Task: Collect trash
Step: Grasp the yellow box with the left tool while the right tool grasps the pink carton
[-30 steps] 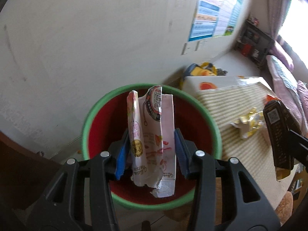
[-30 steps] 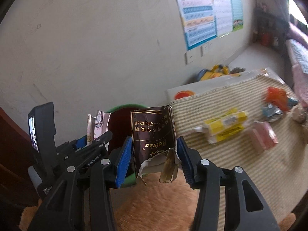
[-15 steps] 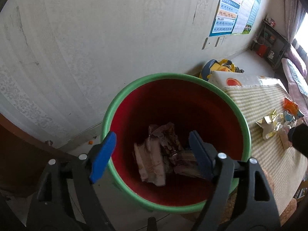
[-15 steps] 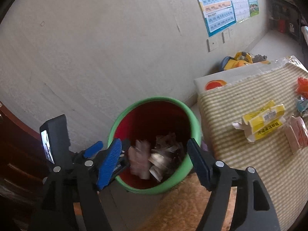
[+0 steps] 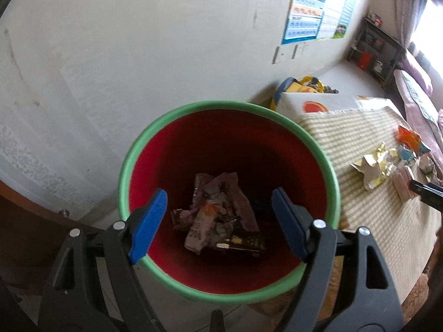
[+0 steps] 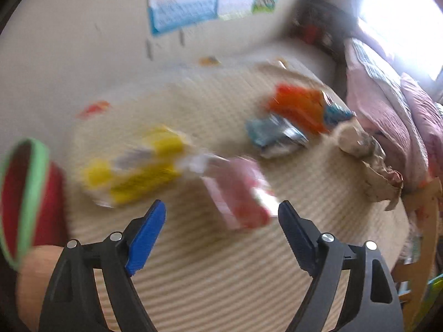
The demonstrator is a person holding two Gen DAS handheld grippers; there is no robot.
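Over the red bin [image 5: 133, 171], where the dropped wrappers [image 5: 218, 221] are lying, I am holding my left gripper [image 5: 218, 224] apart and empty, while my right gripper [image 6: 221, 229], jaws just spreading with nothing between them, is heading for the pink packet [image 6: 238, 193], which I should straddle squarely before squeezing

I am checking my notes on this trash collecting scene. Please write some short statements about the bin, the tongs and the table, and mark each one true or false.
1. The bin is red inside with a green rim. True.
2. The bin is empty. False: crumpled wrappers lie at its bottom.
3. The left tongs grip a wrapper. False: they are open, with nothing between them.
4. The right tongs are open over the striped table. True.
5. A yellow package lies on the table. True.
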